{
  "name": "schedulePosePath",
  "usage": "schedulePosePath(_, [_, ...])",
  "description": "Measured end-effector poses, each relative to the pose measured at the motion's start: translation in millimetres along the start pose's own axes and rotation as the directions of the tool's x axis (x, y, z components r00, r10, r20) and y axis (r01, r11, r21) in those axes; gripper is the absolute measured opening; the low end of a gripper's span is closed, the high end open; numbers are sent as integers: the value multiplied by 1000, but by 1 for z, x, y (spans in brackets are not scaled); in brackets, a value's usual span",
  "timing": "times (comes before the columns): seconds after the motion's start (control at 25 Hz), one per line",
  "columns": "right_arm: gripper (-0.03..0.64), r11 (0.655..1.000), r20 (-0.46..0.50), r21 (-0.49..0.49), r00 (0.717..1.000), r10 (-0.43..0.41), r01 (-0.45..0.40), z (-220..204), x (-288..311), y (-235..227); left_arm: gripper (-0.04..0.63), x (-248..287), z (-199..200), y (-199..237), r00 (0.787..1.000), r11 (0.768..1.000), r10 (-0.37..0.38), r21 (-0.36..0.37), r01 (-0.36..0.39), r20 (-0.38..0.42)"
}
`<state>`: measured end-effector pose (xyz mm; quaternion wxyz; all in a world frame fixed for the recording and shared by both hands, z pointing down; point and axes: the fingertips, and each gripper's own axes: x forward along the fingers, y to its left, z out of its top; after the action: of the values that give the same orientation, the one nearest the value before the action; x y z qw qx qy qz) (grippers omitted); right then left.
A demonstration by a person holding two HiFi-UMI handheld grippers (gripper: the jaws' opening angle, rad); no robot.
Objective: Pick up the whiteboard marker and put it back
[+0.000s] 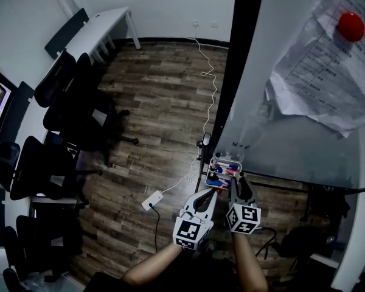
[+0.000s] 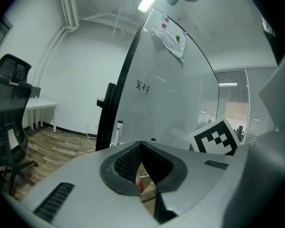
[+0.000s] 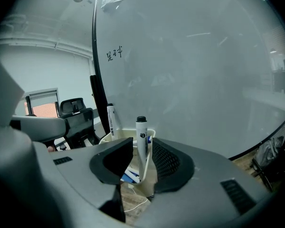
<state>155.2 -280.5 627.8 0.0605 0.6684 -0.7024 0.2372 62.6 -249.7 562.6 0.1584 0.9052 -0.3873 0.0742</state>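
A white whiteboard marker with a black cap [image 3: 141, 139] stands upright in the cream pen holder [image 3: 119, 137] fixed at the whiteboard's lower edge. My right gripper [image 3: 140, 156] is open around it: the marker sits between the jaws, close to the right pad, with a gap on the left. A second marker [image 3: 111, 121] stands at the holder's left end. In the head view the pen holder [image 1: 213, 173] holds several coloured pens, with the right gripper [image 1: 238, 186] at it and my left gripper [image 1: 207, 194] just left, below it. The left gripper [image 2: 141, 147] is shut and holds nothing.
The whiteboard [image 1: 292, 132] fills the right side, with a sheet of paper [image 1: 328, 72] pinned by a red magnet [image 1: 351, 26]. A white power strip [image 1: 151, 201] and its cable lie on the wood floor. Black office chairs [image 1: 61, 132] and a white table [image 1: 97, 32] stand at the left.
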Motion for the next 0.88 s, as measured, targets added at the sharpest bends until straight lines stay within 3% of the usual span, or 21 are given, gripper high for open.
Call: schedulePosePath(0.88, [92, 999, 3, -33, 1000, -17, 18, 1, 3, -3, 8, -2, -5, 5, 1000, 1000, 19, -17, -19, -11])
